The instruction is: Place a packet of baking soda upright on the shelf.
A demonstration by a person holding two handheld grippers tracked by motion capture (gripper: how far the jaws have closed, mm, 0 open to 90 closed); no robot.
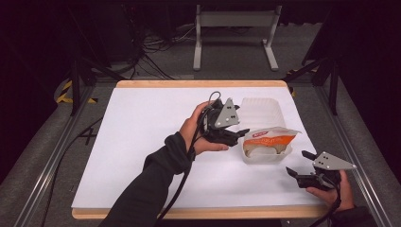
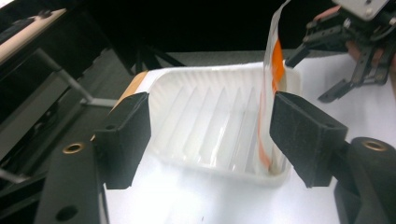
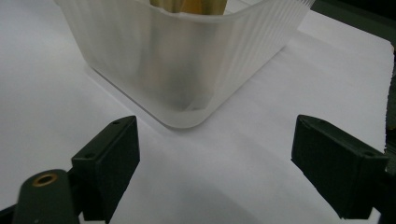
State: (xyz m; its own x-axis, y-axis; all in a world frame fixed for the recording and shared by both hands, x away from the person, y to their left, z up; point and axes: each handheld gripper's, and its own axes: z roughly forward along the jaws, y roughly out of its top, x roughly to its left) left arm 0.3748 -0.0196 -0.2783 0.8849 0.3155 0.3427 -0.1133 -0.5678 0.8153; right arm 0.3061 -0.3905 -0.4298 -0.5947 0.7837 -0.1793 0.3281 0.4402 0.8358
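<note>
tray: translucent white ribbed plastic tray (image 1: 261,109) sits right of centre on the white-covered counter (image 1: 142,142), long axis running away from the person, near end roughly between the two hands

film: clear peeled-back film lid with an orange printed label (image 1: 270,137) is bunched over the tray's near end, still attached there as far as I can tell

left tool: left tool (image 1: 235,136) is just left of the tray's near corner, tips almost at the film edge. Jaws stand fairly wide and nothing is pinched in them

right tool: right tool (image 1: 300,164) rests near the counter's front right corner, well apart from the tray, jaws spread wide and empty

key relation: film lies to the right of the left tool, basically at its tips, so the left hand is way nearer. My guess is any next pull on the film goes along the tray's long axis

left gripper view: looks down into the ribbed tray floor (image 2: 210,121) with the film (image 2: 273,70) standing up on edge right by the right-side pad (image 2: 303,135), not pressed. The right tool (image 2: 336,51) sits beyond

right gripper view: low look at the tray's rounded corner wall (image 3: 187,70) from outside, something yellowish inside, too blurry to say what

high view: gives the full layout, but not the tray's contents
</note>
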